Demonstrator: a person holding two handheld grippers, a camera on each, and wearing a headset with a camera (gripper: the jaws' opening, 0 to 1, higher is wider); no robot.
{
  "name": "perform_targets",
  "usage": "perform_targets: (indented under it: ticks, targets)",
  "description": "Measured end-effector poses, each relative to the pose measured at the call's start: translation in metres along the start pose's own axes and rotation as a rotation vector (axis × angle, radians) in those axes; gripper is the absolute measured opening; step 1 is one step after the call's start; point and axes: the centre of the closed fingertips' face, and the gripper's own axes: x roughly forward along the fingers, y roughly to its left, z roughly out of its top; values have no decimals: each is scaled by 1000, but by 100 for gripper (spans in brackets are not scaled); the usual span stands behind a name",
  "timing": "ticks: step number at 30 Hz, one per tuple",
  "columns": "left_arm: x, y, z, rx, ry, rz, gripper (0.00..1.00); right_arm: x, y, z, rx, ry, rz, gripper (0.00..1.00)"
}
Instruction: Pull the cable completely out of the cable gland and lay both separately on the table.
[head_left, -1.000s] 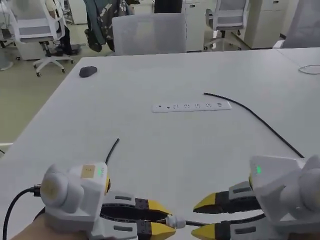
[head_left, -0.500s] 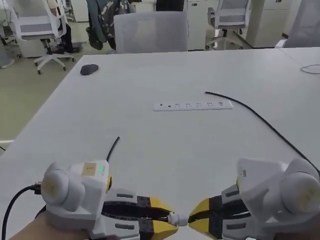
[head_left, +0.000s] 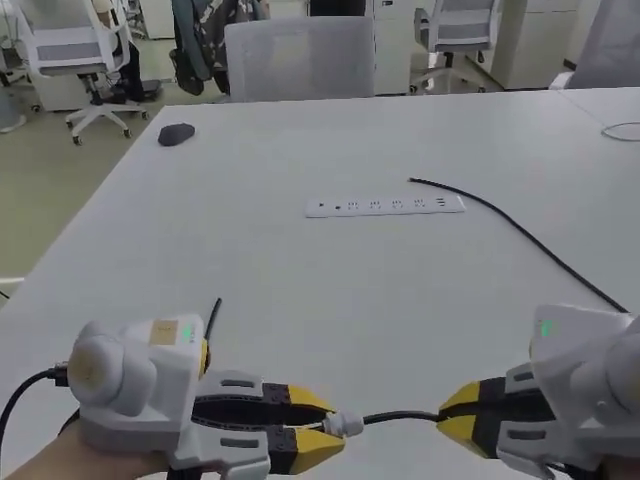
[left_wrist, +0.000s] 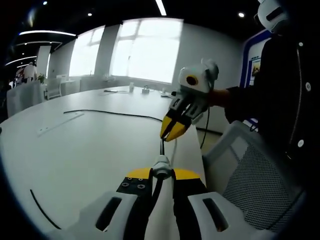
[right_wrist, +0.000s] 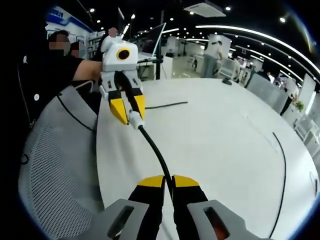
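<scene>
Near the table's front edge my left gripper (head_left: 318, 433) is shut on the white cable gland (head_left: 341, 424), which pokes out between its yellow tips (left_wrist: 161, 166). A black cable (head_left: 400, 416) runs from the gland to my right gripper (head_left: 452, 418), which is shut on it a short way off. In the right gripper view the cable (right_wrist: 155, 153) stretches from my right gripper (right_wrist: 168, 182) up to the gland (right_wrist: 134, 120) in the left gripper (right_wrist: 128, 113). In the left gripper view the right gripper (left_wrist: 173, 129) holds the thin cable (left_wrist: 161, 146) beyond the gland.
A white power strip (head_left: 384, 206) lies mid-table with a long black cable (head_left: 520, 235) running from it to the right. A short black cable piece (head_left: 212, 312) lies by the left gripper. A dark mouse (head_left: 176, 134) sits far left. Office chairs (head_left: 297, 62) stand behind the table (head_left: 300, 270).
My right gripper has pulled away to the right from the left one, and a length of black cable now shows between the gland and the right gripper's tips.
</scene>
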Motion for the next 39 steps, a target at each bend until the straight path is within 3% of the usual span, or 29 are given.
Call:
perform_targets:
  ticks: [7,16,21,25,39]
  targets:
    - [1,1,-1,8,6,3,15,-15,-19,-25,63,23,-62,0]
    - [-1,2,-5,13,23,9,15,-27,-37,-65,108,109,-130,0]
    - [-4,4,-9,14,35,15,15,-33,-46,-86,98,158,-183,0]
    - [-5,5,-8,13,32,20,15,-38,-48,-103,124,191,-194,0]
    - [-6,7,-11,17,42,24,15,-38,-49,-115,166,222,-201,0]
